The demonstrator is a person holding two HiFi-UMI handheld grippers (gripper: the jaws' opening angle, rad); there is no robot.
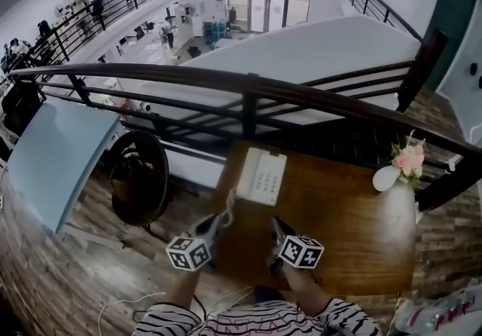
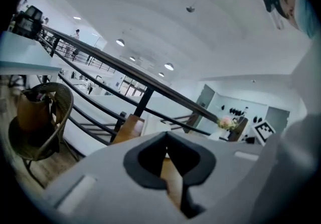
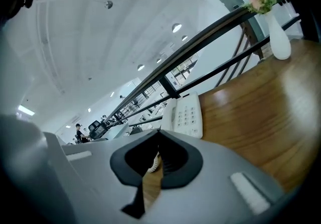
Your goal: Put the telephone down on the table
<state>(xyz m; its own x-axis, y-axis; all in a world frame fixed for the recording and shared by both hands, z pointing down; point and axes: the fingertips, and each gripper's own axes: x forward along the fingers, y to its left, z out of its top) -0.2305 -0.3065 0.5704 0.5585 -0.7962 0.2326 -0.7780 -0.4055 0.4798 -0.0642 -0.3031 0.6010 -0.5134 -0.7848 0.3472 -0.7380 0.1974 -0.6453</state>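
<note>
Telephone [image 1: 261, 175], a white plastic push-button desk set with the handset cradled on its left side: flat on the brown wooden table [image 1: 354, 229], at the far left part, close under the dark metal railing [image 1: 248, 93]; judged set down, task all but complete. Left tool [image 1: 224, 217] low at the near left table edge, just beside the white coiled cord [image 1: 230, 205]; in its own view clenched [image 2: 166, 135], pads meeting at the tip, nothing gripped, only wood showing through the slit below. Right tool [image 1: 276, 223] just short of the set's near edge, likewise clenched on nothing [image 3: 159, 132]; cord [image 3: 157, 161] glimpsed through the slit, apparently beyond the pads, not between them; set [image 3: 186, 115] in plain sight ahead. Main hazard: cord slack lying next to the left tool, so a careless pull-back could hook a loop, drag the handset off its cradle or slide the whole set toward the table edge. Lesser hazard: a forward nudge from the right tool shoving the set toward the railing side. White vase of pink flowers [image 1: 385, 177] at the far right corner, well apart, at little risk.
</note>
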